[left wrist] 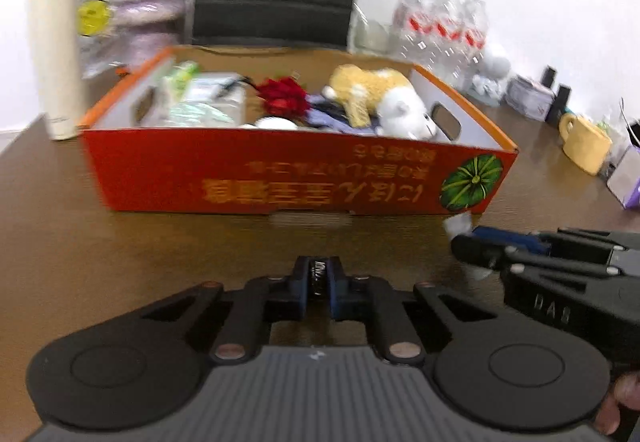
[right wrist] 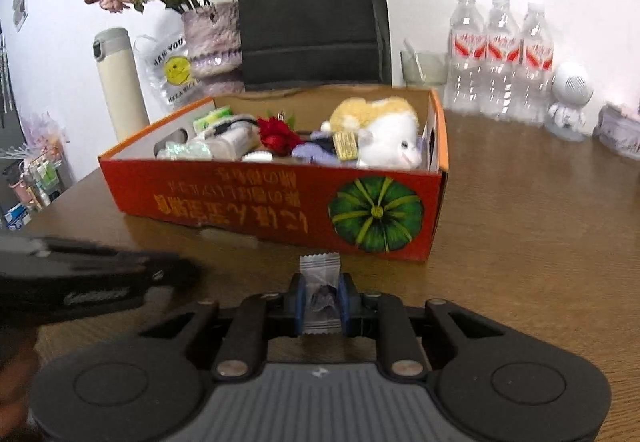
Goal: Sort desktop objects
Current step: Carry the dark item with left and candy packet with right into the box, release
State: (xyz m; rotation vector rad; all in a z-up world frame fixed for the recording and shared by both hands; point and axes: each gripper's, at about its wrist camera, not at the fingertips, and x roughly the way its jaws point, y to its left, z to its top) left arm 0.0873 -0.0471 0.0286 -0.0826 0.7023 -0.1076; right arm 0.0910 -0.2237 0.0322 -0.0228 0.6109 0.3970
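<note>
While our right tongs (right wrist: 322, 300) pinch a small clear sweet wrapper (right wrist: 320, 284) just short of the orange pumpkin carton (right wrist: 248, 198) on the worktop (right wrist: 540, 226), the risk is slippage: thin crinkly film could slide from the pads before clearing the near wall. Our left tongs (left wrist: 320, 284) are closed on nothing we can see. A low carry could snag the rim, and the plush dog (right wrist: 384, 134) crowds that corner.

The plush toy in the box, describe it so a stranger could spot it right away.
Find the orange cardboard box on the brown table. At its pumpkin-picture end lies the plush toy. It is the only furry thing inside, yellow and white, beside a red flower.
</note>
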